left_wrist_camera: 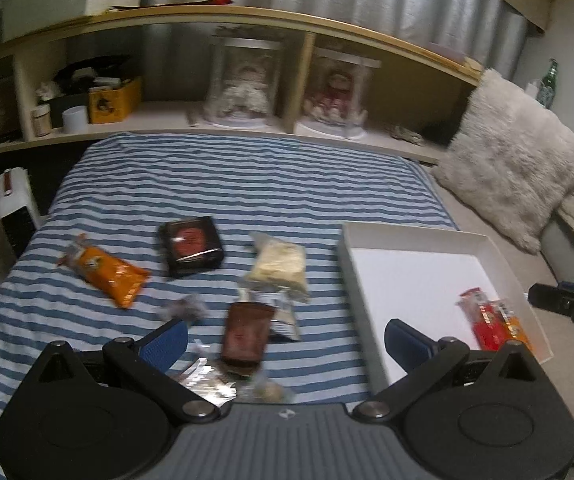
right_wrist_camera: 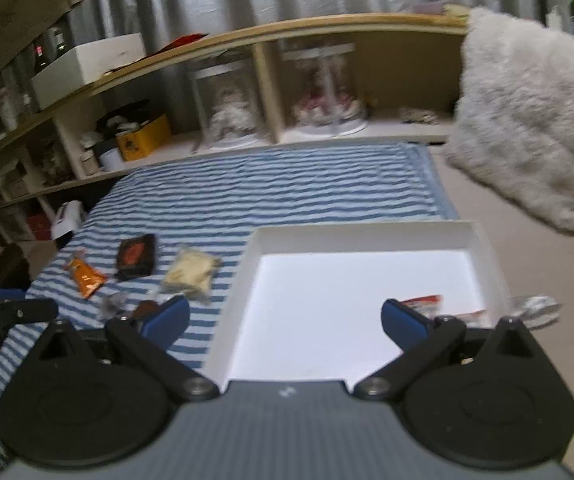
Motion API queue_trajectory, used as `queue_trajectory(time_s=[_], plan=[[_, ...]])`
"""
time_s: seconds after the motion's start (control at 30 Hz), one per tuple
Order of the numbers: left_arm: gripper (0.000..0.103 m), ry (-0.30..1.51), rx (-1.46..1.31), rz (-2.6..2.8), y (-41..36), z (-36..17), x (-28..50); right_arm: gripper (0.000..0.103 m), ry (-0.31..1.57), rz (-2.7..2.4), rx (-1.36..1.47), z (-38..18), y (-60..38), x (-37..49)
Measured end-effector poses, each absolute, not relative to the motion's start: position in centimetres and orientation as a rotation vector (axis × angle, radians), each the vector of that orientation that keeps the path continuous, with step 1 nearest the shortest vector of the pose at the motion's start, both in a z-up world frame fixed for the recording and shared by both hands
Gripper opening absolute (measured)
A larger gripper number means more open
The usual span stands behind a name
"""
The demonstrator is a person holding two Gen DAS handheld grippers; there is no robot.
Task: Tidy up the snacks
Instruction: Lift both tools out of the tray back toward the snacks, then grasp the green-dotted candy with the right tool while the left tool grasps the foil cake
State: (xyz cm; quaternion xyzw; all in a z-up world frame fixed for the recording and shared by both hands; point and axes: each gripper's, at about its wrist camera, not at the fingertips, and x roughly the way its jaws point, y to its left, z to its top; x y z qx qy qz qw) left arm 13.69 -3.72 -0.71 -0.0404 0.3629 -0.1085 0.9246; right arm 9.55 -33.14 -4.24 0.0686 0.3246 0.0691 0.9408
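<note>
Snacks on striped cloth, one already in the white box.

Left gripper (left_wrist_camera: 286, 338) wide open, empty, over the brown packet (left_wrist_camera: 245, 334), which lies between its fingers, long axis pointing away. Right gripper (right_wrist_camera: 285, 320) spread wide, empty, above the white box (right_wrist_camera: 247, 256) holding the red packet (left_wrist_camera: 487, 318). Left is nearer.

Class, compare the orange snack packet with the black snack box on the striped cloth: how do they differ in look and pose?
The orange snack packet is a soft, crinkled pouch with a twisted end; the black snack box is rigid and rectangular with a red label. The packet lies slanted and furthest left; the box sits squarer, nearer the middle. Both lie flat on the blue-and-white striped cloth, outside the white cardboard tray.
</note>
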Motion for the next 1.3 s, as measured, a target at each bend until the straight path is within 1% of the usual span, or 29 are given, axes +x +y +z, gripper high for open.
queue_trajectory(time_s=[0.5, 0.63, 0.7, 0.83, 0.9, 0.97, 1.07, 1.2, 1.27, 1.3], plan=[[0.103, 0.808, -0.019, -0.209, 2.4, -5.0, 15.9, 0.103, 0.693, 0.425, 0.045, -9.1, -22.2, 14.4], [0.103, 0.857, 0.020, -0.200, 2.8, -6.4, 16.9, 0.103, 0.619, 0.517, -0.098, -10.6, -19.8, 14.4], [0.103, 0.853, 0.051, -0.193, 3.0, -7.0, 17.3, 0.103, 0.626, 0.546, -0.177, -11.5, -18.7, 14.7], [0.103, 0.854, 0.130, -0.220, 3.0, -8.0, 18.3, 0.102, 0.677, 0.644, -0.241, -13.0, -17.1, 15.7], [0.103, 0.865, 0.151, -0.243, 3.0, -8.5, 18.8, 0.096, 0.706, 0.689, -0.254, -13.6, -16.6, 16.1], [0.103, 0.877, 0.175, -0.261, 2.9, -9.0, 19.3, 0.080, 0.730, 0.709, -0.285, -14.2, -16.0, 16.7], [0.103, 0.900, 0.222, -0.303, 2.7, -9.8, 20.0, 0.069, 0.764, 0.737, -0.317, -15.1, -15.7, 17.1], [0.103, 0.966, 0.243, -0.369, 2.4, -11.4, 20.8, 0.059, 0.803, 0.784, -0.296, -16.0, -15.6, 17.3], [0.103, 0.990, 0.240, -0.405, 2.2, -11.9, 20.9, 0.048, 0.819, 0.803, -0.291, -16.2, -15.8, 17.2], [0.103, 0.998, 0.240, -0.422, 2.1, -12.1, 20.9, 0.045, 0.828, 0.812, -0.286, -16.2, -15.8, 17.2]])
